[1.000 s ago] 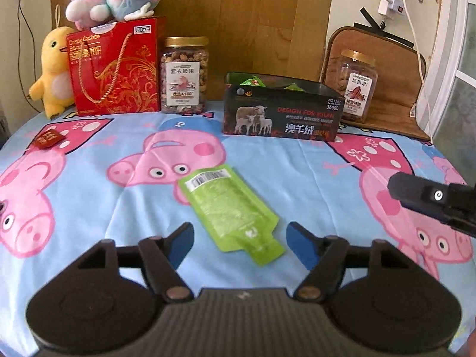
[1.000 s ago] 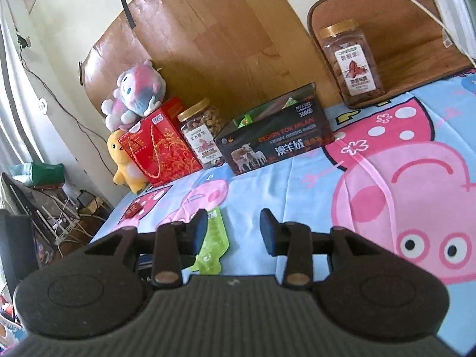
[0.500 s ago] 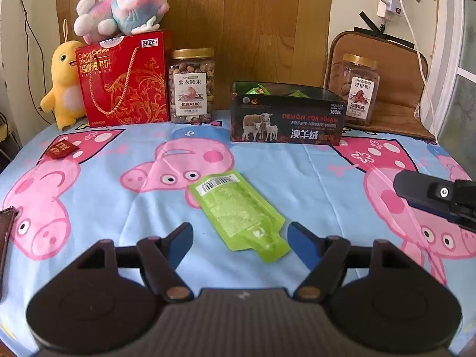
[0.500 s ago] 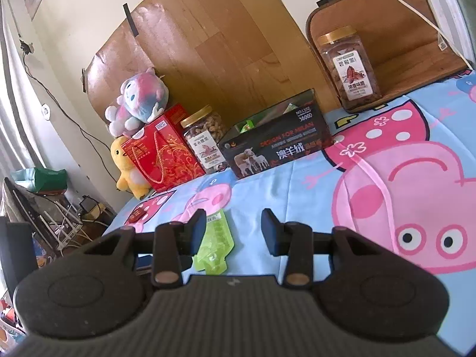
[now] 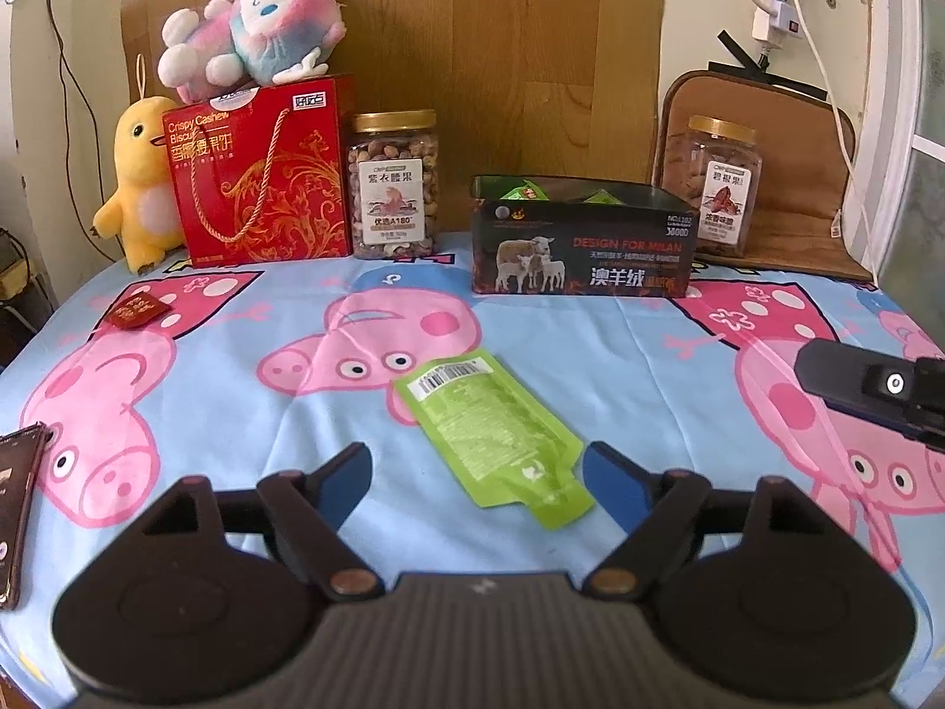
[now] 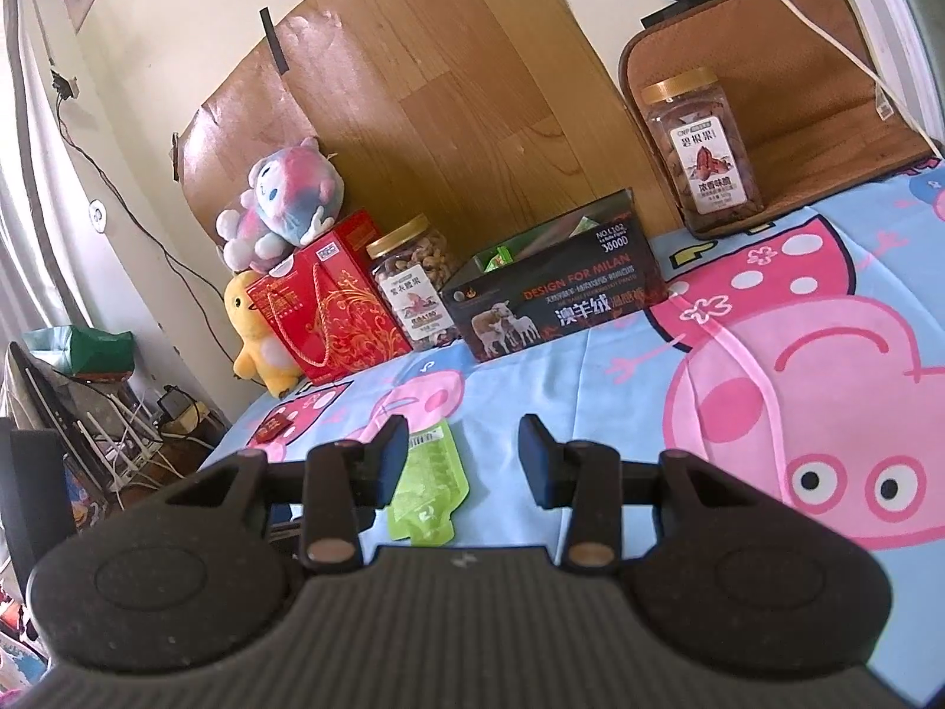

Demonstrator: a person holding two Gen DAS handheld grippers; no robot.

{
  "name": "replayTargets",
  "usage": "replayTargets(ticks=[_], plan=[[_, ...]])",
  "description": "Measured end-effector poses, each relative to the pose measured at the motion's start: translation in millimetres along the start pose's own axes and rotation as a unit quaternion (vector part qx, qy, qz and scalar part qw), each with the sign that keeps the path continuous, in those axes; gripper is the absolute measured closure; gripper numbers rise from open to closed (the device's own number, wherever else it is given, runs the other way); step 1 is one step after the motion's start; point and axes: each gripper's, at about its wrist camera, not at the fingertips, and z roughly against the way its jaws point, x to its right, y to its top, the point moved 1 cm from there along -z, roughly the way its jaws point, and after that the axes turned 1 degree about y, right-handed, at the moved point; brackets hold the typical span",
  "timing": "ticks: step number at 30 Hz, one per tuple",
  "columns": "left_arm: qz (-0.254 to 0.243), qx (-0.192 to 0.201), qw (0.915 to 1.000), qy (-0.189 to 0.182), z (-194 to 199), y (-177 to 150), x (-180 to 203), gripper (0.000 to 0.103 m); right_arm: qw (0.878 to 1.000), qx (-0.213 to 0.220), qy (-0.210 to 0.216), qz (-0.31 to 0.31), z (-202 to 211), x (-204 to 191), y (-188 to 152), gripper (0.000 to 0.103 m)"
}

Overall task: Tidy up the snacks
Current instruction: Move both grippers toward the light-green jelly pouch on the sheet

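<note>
- Left wrist view: left tongs [image 5: 475,467] gape wide, nothing held; right tongs [image 6: 463,452] likewise released.
- Green pouch [image 5: 493,434] lies loose on the counter [image 5: 649,366], just ahead.
- Farther back, dark box [image 5: 576,242] already holds green packets; pouch unsorted, I judge.

My left gripper [image 5: 475,467] hangs spread wide over the green pouch [image 5: 493,434] lying flat on the pig-print cloth [image 5: 236,366], with the dark open box [image 5: 576,245] well beyond.
</note>
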Motion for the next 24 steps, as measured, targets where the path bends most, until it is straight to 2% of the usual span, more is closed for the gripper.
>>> replayTargets(ticks=[24], plan=[[0.006, -0.002, 1.0000, 0.004, -0.8, -0.6, -4.2, 0.021, 1.000, -0.005, 0.001, 0.007, -3.4, -3.7, -2.5, 0.059]])
